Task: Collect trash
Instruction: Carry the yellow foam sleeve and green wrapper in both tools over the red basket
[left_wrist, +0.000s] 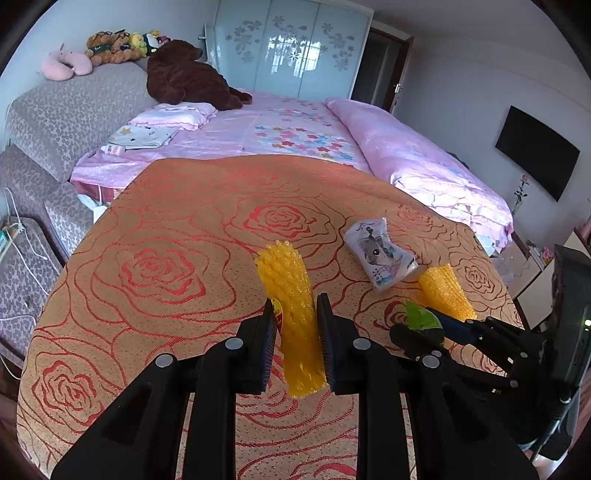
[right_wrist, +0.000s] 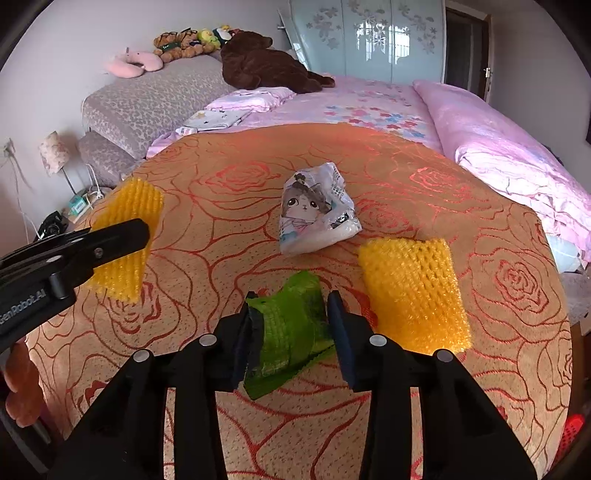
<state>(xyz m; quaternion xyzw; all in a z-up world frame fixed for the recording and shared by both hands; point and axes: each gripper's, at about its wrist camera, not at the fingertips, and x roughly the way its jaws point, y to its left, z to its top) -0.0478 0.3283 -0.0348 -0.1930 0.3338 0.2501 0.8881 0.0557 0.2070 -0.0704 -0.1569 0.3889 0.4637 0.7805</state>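
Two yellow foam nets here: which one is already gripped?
The yellow net clamped in the left gripper. The other net lies free on the orange cover, right of the green wrapper.

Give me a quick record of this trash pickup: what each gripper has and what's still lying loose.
surface: orange rose-pattern bedspread
left gripper: shut on a yellow foam net
right gripper: green wrapper between its pads
still loose: second yellow foam net, cartoon-print packet
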